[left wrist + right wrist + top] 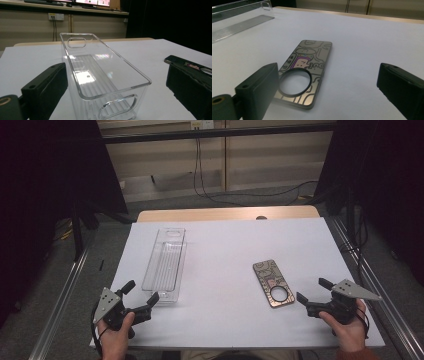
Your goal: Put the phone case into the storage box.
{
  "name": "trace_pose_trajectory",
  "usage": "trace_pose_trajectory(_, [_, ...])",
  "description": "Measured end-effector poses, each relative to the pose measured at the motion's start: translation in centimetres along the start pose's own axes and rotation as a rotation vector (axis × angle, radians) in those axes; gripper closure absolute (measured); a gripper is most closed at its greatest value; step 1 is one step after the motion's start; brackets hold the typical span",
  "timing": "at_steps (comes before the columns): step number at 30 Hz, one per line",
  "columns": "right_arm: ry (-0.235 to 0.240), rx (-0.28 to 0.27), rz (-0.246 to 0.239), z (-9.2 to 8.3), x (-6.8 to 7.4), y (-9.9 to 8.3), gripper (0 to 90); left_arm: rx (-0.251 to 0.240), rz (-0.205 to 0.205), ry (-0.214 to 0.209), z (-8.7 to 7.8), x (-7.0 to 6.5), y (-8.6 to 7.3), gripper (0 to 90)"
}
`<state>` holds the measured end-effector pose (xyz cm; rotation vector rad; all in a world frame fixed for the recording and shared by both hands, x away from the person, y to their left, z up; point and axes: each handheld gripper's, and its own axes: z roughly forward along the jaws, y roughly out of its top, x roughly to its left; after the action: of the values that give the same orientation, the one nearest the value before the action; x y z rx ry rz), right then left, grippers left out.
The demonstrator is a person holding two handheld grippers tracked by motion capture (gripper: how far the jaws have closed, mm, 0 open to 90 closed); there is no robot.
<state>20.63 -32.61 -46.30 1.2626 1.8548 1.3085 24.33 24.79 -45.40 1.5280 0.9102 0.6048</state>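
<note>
A white sheet covers the worktop (225, 250), with a strip of bare wood showing along its far edge. On the left half lies a long clear plastic bin (166, 265), open side up, its length running away from the person; a ribbed floor and an oval handle cut-out at each end show in the left gripper view (100, 75). On the right half a phone case (273, 283) lies flat, patterned side up, with a dark ring set on it near the end closest to the person — in the right gripper view the doodle pattern and a purple patch are plain (308, 67).

The left gripper (142, 294) is held low at the near left corner of the sheet, released, jaws wide apart and pointing at the near end of the bin, with nothing between the pads; its right jaw tip sits just beside the bin's near corner, though I cannot tell whether it touches. The right gripper (311, 290) rests near the right edge, also released and gaping, aimed at the ring end of the phone case and just short of it — nothing is gripped.
</note>
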Motion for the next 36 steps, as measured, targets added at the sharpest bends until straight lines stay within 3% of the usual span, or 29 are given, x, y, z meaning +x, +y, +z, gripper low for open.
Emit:
trace_pose_trajectory(2, [0.007,0.0,-0.001,0.0,0.2,0.1,8.6,-0.011,-0.004,-0.007,-0.1,0.0,0.0,3.9])
trace_pose_trajectory(5, [0.041,0.052,0.021,0.1,0.4,0.6,15.4,-0.009,-0.003,-0.007,-0.3,0.2,0.0,3.9])
trace_pose_trajectory(8, [0.041,0.075,0.021,0.1,0.5,0.9,15.5,-0.01,-0.007,0.004,-0.3,0.2,0.0,3.9])
trace_pose_trajectory(9, [0.055,0.104,0.024,0.1,0.6,1.2,17.2,-0.01,-0.004,-0.002,-0.3,0.3,0.0,3.9])
trace_pose_trajectory(16, [0.089,0.146,0.031,0.6,0.4,1.7,16.8,-0.002,0.0,0.002,-0.3,0.3,0.0,3.8])
trace_pose_trajectory(20, [0.084,0.175,0.028,1.0,0.3,1.9,20.0,-0.003,-0.008,0.002,-0.2,0.3,0.0,3.8])
trace_pose_trajectory(21, [0.09,0.209,0.016,1.4,0.2,2.1,18.8,-0.002,-0.01,0.003,-0.2,0.3,0.0,3.7])
trace_pose_trajectory(26, [0.1,0.274,0.015,2.3,0.1,2.4,21.0,-0.004,-0.011,0.001,-0.2,0.4,0.0,3.6])
trace_pose_trajectory(33, [0.111,0.347,0.028,3.2,-0.7,3.1,38.2,0.002,-0.008,0.004,-0.3,0.2,0.0,3.6])
trace_pose_trajectory(36, [0.135,0.384,0.019,3.8,-1.0,3.6,40.3,0.006,0.004,-0.004,-0.3,0.0,0.1,3.6])
